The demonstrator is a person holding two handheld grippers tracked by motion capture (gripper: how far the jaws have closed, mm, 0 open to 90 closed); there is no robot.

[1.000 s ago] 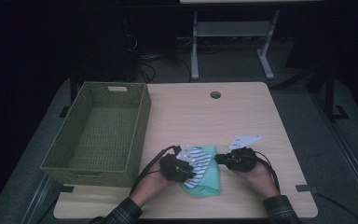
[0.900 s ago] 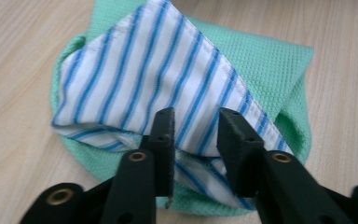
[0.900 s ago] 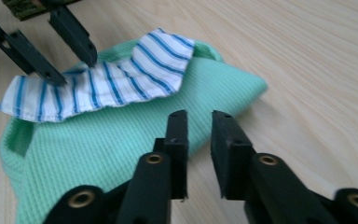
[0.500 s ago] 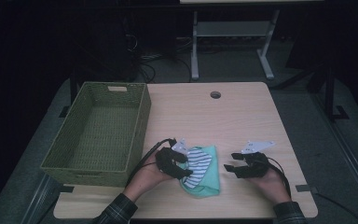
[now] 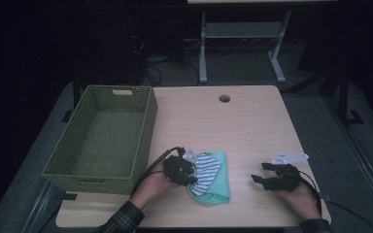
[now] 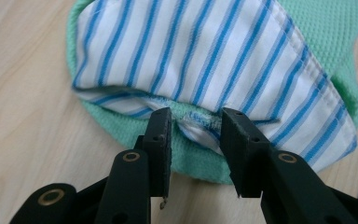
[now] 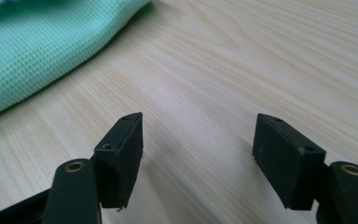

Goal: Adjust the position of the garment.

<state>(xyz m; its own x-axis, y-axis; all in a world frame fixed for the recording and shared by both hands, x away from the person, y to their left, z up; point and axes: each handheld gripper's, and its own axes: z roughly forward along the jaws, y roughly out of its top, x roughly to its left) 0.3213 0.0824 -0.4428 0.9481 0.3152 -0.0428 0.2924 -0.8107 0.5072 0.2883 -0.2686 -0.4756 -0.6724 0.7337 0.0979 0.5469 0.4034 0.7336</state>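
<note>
Left tool (image 6: 193, 126) pinching the striped cloth (image 5: 207, 168) edge on the green towel (image 5: 217, 187) near the tabletop (image 5: 223, 126) front edge — right tool (image 7: 198, 140) wide open, empty, well apart.

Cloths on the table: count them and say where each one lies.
2. The green cloth lies on the table's near edge, between the two grippers. The striped cloth lies on top of it, at the left gripper. More could be folded inside, hidden.

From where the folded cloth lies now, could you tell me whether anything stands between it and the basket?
Nothing visible on the table does, apart from the left gripper at the cloth, on the side facing the basket, whose near wall it must clear.
</note>
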